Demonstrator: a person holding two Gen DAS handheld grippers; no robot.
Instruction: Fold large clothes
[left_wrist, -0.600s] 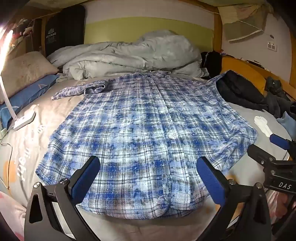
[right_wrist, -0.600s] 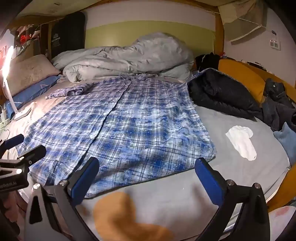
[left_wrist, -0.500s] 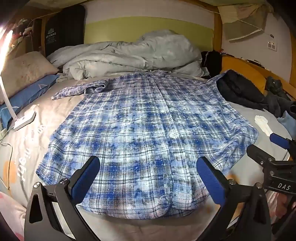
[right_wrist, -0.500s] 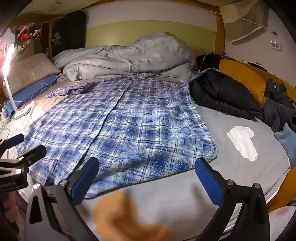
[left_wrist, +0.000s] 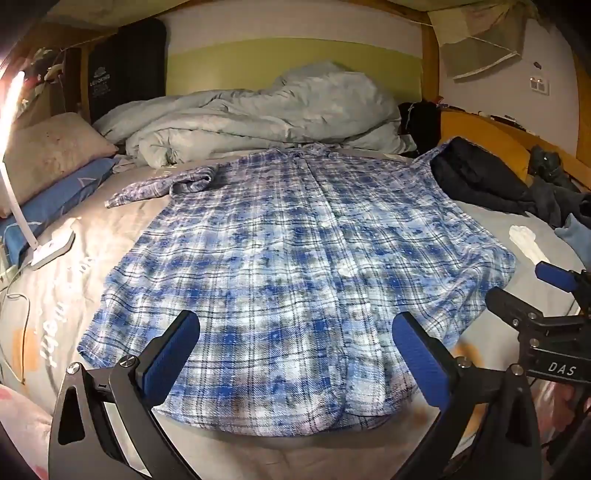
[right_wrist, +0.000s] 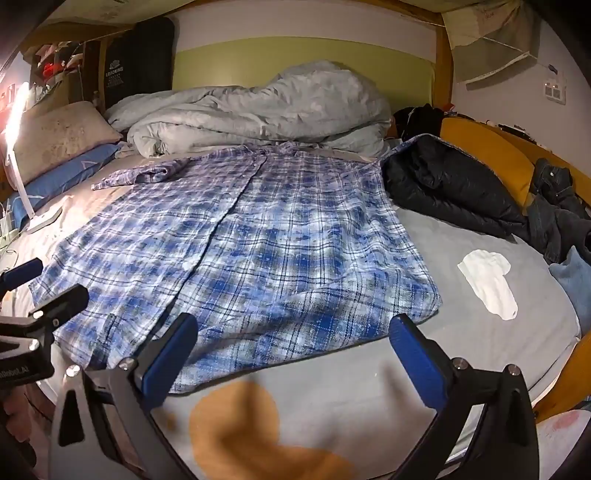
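Observation:
A large blue and white plaid shirt (left_wrist: 295, 266) lies spread flat, front up, on the grey bed; it also shows in the right wrist view (right_wrist: 243, 258). One sleeve (left_wrist: 162, 186) is bunched at the far left; the other runs under a black jacket (left_wrist: 476, 177). My left gripper (left_wrist: 295, 354) is open and empty, hovering over the shirt's hem. My right gripper (right_wrist: 293, 358) is open and empty, just in front of the hem's right corner. Each gripper shows at the edge of the other's view.
A crumpled grey duvet (left_wrist: 258, 114) lies at the head of the bed. Pillows (left_wrist: 51, 155) and a lit white lamp (left_wrist: 22, 206) stand at the left. The black jacket (right_wrist: 443, 188), dark clothes (right_wrist: 557, 218) and a white sock (right_wrist: 487, 280) lie at the right.
Both views have shifted only slightly; the grippers stay open and the shirt has not moved.

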